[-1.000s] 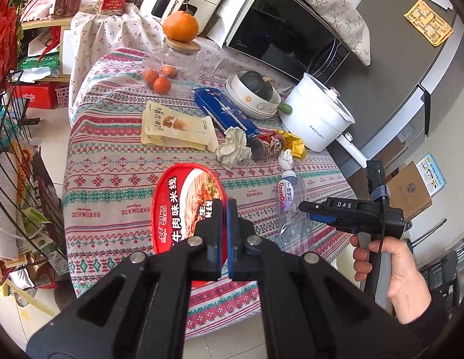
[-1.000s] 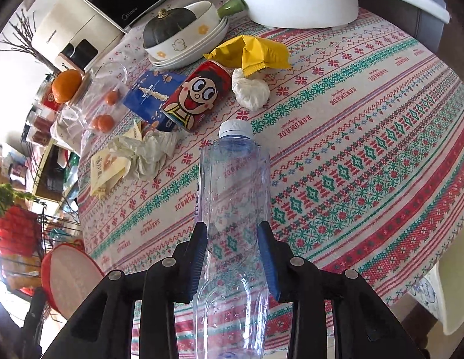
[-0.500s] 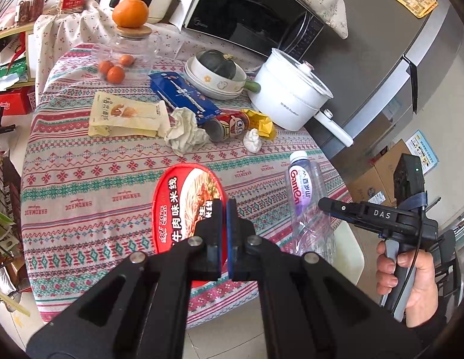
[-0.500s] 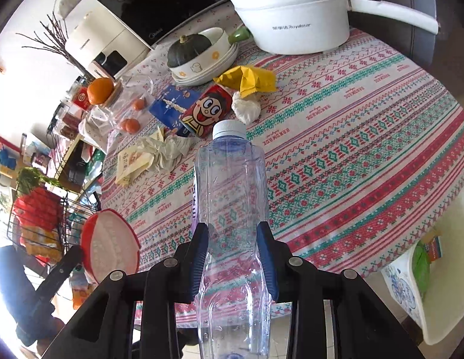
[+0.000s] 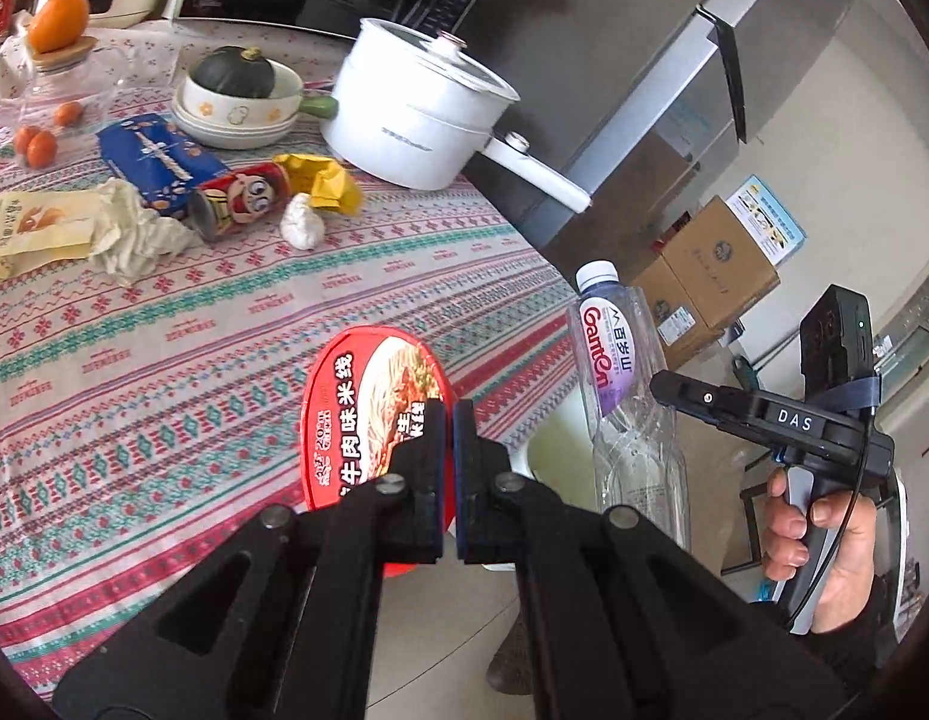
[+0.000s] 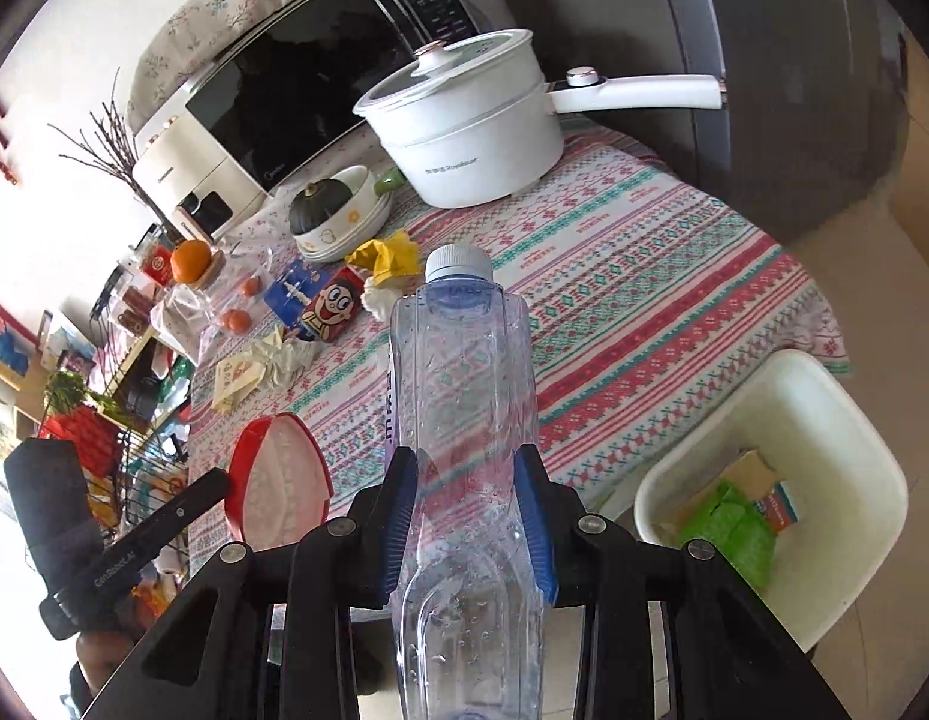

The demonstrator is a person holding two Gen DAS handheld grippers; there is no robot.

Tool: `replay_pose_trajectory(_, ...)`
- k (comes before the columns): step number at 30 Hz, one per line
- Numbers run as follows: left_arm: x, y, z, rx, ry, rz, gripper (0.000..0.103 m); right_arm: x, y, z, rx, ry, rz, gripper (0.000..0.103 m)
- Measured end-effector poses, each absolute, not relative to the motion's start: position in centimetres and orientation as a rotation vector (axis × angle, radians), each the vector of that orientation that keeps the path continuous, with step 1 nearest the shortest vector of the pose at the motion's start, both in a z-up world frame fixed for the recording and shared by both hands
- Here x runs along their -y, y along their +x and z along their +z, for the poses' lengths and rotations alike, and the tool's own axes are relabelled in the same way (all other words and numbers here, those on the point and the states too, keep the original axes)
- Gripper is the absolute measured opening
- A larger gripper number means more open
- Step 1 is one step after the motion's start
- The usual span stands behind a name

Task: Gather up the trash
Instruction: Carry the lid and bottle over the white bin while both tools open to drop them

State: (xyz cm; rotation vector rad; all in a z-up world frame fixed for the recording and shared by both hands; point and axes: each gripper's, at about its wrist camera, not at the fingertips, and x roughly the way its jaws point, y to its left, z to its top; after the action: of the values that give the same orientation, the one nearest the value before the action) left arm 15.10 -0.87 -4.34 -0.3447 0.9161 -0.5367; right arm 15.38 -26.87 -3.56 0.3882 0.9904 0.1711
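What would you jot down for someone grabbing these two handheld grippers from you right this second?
Left gripper: shut on the rim of the red noodle-bowl lid, held off the table edge.
Right gripper: shut on the empty water bottle, upright, lifted clear of the table.
Bin: cream, on the floor beside the table, already holding some green and cardboard scraps.
Left on the tablecloth: crumpled tissue, cartoon can lying on its side, yellow wrapper, small white wad, blue packet, beige packet.
Next, probably: drop bottle and lid into the bin, then return for the rest.
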Motion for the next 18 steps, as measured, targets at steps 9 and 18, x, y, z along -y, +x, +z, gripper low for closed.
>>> replay_pose_trajectory(9,11.6,14.7,-5.5,-0.965,-0.316,-0.766,0.003,36.3,11.7,-4.0,-0.965,0.445,0.014,0.035)
replay_pose_trajectory(18,21.2,14.2,-7.9,-1.018,-0.247,-0.933,0.003,43.6,8.3,-6.2,-0.987,0.481,-0.124,0.035)
